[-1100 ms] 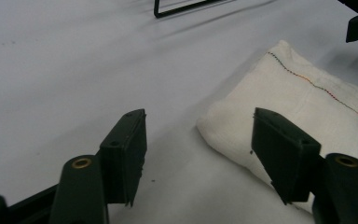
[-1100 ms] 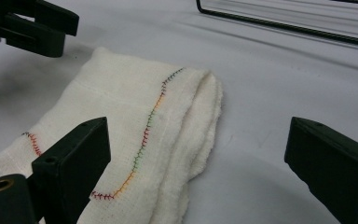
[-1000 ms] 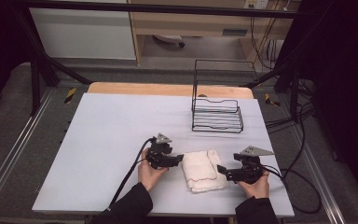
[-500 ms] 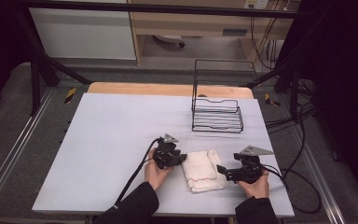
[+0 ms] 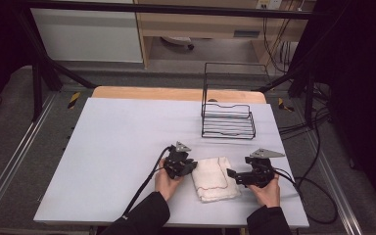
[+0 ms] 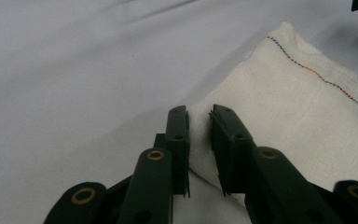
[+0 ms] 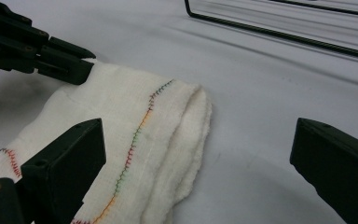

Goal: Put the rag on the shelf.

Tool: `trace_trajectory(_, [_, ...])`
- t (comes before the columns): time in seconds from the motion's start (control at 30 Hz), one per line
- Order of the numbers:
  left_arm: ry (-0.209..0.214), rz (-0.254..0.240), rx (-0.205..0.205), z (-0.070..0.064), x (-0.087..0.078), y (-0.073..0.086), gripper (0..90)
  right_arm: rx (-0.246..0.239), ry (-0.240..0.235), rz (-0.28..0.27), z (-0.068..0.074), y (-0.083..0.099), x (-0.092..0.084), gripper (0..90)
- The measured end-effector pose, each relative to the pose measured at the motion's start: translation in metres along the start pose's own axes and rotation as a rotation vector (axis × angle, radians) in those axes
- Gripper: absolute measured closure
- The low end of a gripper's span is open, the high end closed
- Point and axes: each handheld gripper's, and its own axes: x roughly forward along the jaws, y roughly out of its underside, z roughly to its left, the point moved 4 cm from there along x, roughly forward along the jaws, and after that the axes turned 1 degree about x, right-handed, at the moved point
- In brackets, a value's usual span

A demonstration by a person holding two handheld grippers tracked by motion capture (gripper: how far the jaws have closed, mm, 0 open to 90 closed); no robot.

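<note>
While both hands rest low on the near part of the table point(image 5: 127, 142), a folded white cloth point(image 5: 213, 177) lies flat between the two grippers, closer to the near edge than to the far one. Its stitched hem, a thin coloured line, runs across the top layer and is clear in both gripper views.

Left gripper point(image 6: 198, 140): sits at the cloth's left edge. Its jaws have just been closing and now stand narrow, with a fold of the cloth's edge pinched up between them; the pads look to be touching the fabric on both sides, though a slim gap is visible near the tips. From the right gripper view the same jaws appear at upper left, tips on the cloth's corner.

Right gripper point(image 7: 200, 158): jaws spread wide, level with the tabletop. One jaw is over the right part of the cloth, the other over bare table beyond the cloth's folded edge. Nothing is gripped. In the high view this gripper point(image 5: 232, 174) points left toward the cloth's right side.

Black wire rack point(image 5: 227, 120): stands upright on the far right part of the table, well apart from the cloth and both grippers. Cables trail from each gripper toward the near edge.
</note>
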Motion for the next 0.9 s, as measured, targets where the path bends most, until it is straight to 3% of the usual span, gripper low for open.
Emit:
trace_trajectory(0.23, [-0.001, -0.004, 0.014, -0.001, 0.001, 0.0, 77.6, -0.018, 0.024, -0.004, -0.004, -0.014, 0.015, 12.2])
trace_trajectory(0.4, [-0.007, -0.015, 0.027, -0.001, 0.001, 0.001, 78.3, 0.008, 0.024, 0.025, -0.008, -0.018, 0.029, 26.1])
trace_trajectory(0.47, [-0.006, -0.017, 0.027, -0.001, 0.001, 0.001, 78.4, -0.004, 0.026, 0.038, -0.01, -0.018, 0.039, 31.4])
trace_trajectory(0.9, [0.005, -0.021, 0.017, 0.0, 0.001, 0.002, 78.5, 0.007, -0.007, 0.052, -0.004, -0.013, 0.045, 52.2])
